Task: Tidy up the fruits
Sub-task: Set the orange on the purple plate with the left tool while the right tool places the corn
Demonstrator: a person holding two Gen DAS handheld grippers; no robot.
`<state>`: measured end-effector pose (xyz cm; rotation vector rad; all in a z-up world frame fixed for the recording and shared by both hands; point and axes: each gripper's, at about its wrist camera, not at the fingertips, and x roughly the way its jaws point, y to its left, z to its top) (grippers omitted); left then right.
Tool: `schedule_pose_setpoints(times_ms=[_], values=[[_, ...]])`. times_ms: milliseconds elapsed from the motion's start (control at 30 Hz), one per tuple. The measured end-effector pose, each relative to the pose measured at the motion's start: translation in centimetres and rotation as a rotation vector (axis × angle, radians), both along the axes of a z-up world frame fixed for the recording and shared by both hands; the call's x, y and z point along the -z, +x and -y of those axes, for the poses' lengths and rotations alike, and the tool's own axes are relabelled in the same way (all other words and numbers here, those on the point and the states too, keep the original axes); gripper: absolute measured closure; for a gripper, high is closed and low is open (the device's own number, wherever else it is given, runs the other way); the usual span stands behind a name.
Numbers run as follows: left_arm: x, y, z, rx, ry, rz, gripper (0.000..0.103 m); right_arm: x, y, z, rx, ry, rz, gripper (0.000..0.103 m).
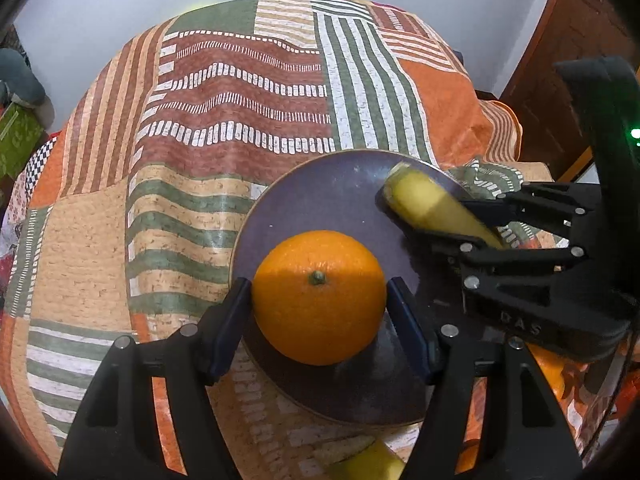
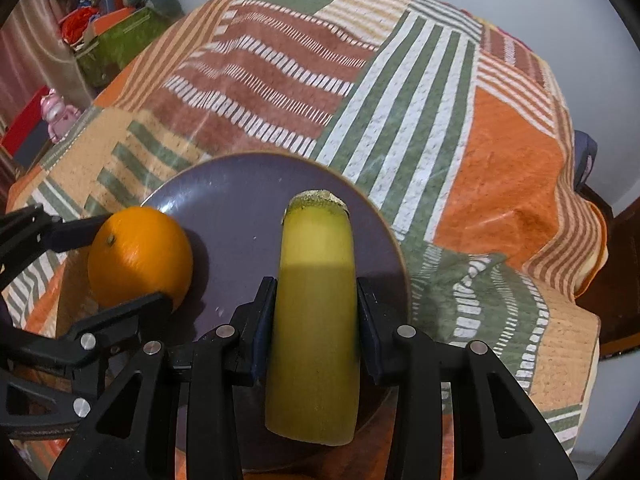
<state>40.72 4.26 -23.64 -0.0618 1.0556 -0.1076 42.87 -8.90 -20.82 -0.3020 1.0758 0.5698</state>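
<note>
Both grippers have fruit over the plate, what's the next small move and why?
Probably lower both a touch more, then open. The left gripper is shut on the orange and the right gripper on the banana, both over the purple plate. Whether the fruit already rests on the plate can't be told, so ease down before letting go.

Patchwork cloth point(image 1: 224, 92) covering tabletop, lying in blocks of rust, orange, tan and green-and-white stripes, draping over far edge. Pale wall point(image 1: 120, 0) rising behind. Brown wooden door point(image 1: 568, 60) standing at right in left wrist view. Green fabric box point(image 2: 116, 48) sitting off tabletop at upper left in right wrist view, colourful clutter piling on it. Pink toy figure point(image 2: 60, 116) standing below box, beside red item.
</note>
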Motion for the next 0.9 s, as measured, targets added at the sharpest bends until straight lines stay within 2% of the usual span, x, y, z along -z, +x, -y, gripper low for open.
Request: schedule_pose_setpoints(times_ms=[67, 200, 367, 433, 667, 900], values=[[0.0, 0.0, 0.0, -0.004, -0.002, -0.006, 0.034, -0.7, -0.3, 0.0, 0.0, 0.014, 0.008, 0.067], [-0.5, -0.3, -0.2, -0.017, -0.011, -0.005, 0.034, -2.0, -0.9, 0.2, 0.006, -0.003, 0.064, 0.049], [-3.4, -1.8, -0.2, -0.026, 0.007, 0.084, 0.023, -3.8, -2.7, 2.0, 0.038, 0.018, 0.118, 0.046], [-4.3, -2.5, -0.2, -0.027, 0.004, 0.097, 0.022, -4.4, -3.1, 2.8, 0.053, 0.032, 0.132, 0.046], [-6.5, -5.6, -0.4, -0.033, 0.021, 0.115, 0.022, -7.2, -6.4, 5.0, 0.104, 0.1, 0.199, 0.034], [-6.5, -8.7, 0.2, -0.022, 0.037, 0.089, 0.022, -8.7, -10.2, 6.4, 0.121, 0.137, 0.245, 0.03]])
